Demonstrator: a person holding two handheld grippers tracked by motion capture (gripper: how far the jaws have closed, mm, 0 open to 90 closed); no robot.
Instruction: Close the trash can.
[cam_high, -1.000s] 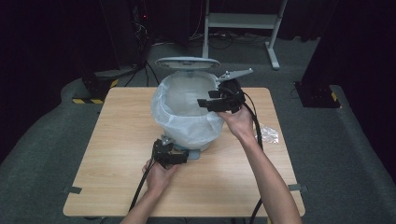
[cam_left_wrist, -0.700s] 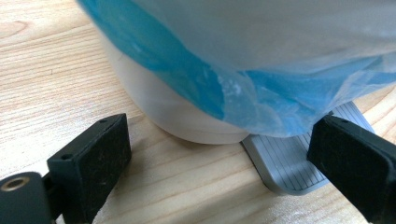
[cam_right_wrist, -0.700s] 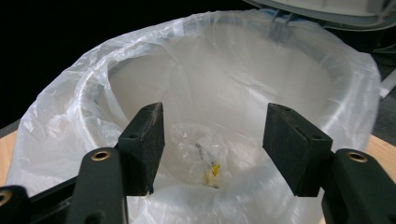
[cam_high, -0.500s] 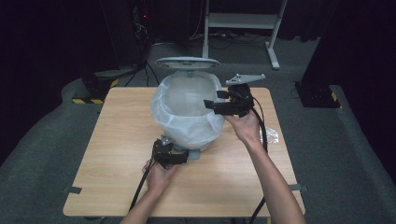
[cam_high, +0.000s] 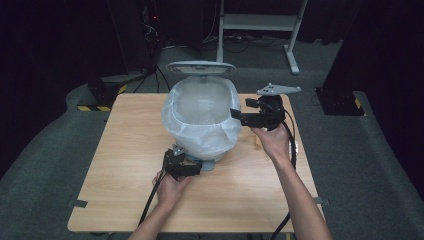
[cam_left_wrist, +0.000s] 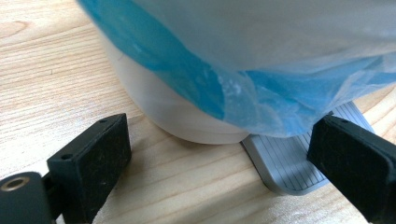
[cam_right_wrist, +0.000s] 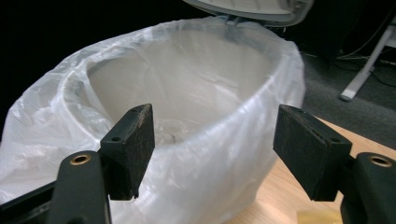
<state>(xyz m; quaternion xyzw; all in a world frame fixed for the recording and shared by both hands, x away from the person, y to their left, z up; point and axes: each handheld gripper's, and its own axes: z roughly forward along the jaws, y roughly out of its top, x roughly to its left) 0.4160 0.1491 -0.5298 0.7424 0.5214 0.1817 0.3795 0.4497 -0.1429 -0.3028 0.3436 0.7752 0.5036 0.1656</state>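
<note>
Our pedal bin (cam_high: 202, 117), lined with a translucent bag (cam_right_wrist: 224, 154), stands mid-surface with its lid (cam_high: 200, 66) raised. Our left tool (cam_high: 181, 165) sits spread at the grey pedal (cam_left_wrist: 292, 163); our right tool (cam_high: 250, 117), also spread, hovers just beside the bag's rim, nearer it.

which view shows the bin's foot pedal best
The left gripper view: the grey ribbed foot pedal lies close up between the open jaws, under the blue bag. In the high view the left gripper largely covers it.

A white pedal bin (cam_high: 202, 150) stands upright mid-table, lid (cam_high: 200, 66) raised, lined with a translucent bag (cam_right_wrist: 224, 154).
</note>
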